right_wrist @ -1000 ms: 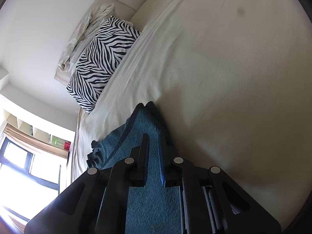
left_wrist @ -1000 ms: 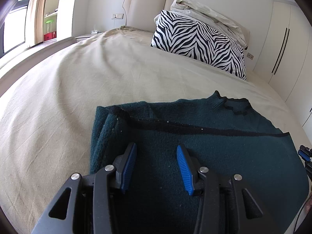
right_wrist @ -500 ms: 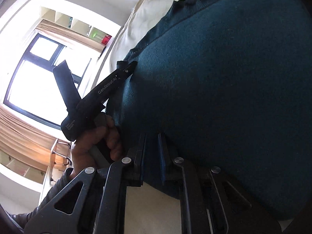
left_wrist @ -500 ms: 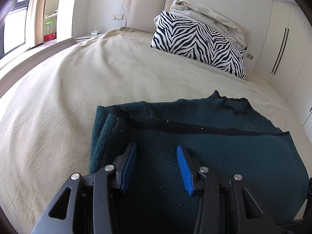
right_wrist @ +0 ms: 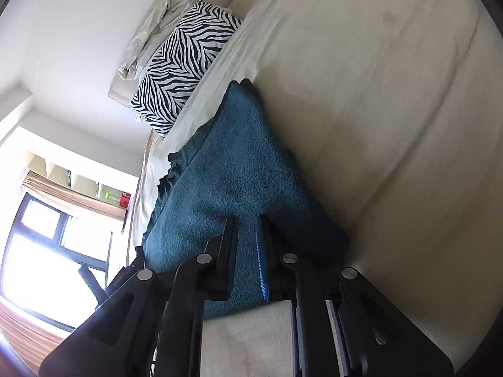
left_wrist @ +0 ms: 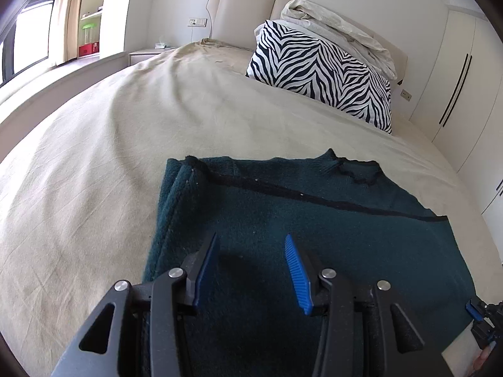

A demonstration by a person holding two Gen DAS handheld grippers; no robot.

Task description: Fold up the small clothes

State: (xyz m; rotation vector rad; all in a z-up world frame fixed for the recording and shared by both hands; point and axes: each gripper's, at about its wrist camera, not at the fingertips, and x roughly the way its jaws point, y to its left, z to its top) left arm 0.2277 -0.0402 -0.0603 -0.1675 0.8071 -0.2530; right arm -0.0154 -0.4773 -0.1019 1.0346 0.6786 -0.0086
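A dark teal knitted sweater (left_wrist: 314, 220) lies on the beige bed, its left side folded over into a thick edge, with a black seam line across it and the collar at the far right. My left gripper (left_wrist: 251, 245) is open and empty, low over the sweater's near part. In the right wrist view the sweater (right_wrist: 239, 169) runs away from the camera. My right gripper (right_wrist: 246, 220) has its jaws close together with a narrow gap, and the near edge of the sweater lies between them. The right gripper also shows in the left wrist view (left_wrist: 481, 317) at the sweater's near right corner.
A zebra-striped pillow (left_wrist: 320, 75) and a crumpled pale blanket (left_wrist: 339, 31) lie at the padded headboard. White wardrobe doors (left_wrist: 459, 94) stand on the right. A window, curtain and shelves (left_wrist: 88, 31) are on the left. The beige bedsheet (left_wrist: 125, 157) surrounds the sweater.
The right gripper swung over the sweater half a second ago, then came back to its near right edge. The left gripper has stayed in place and open.
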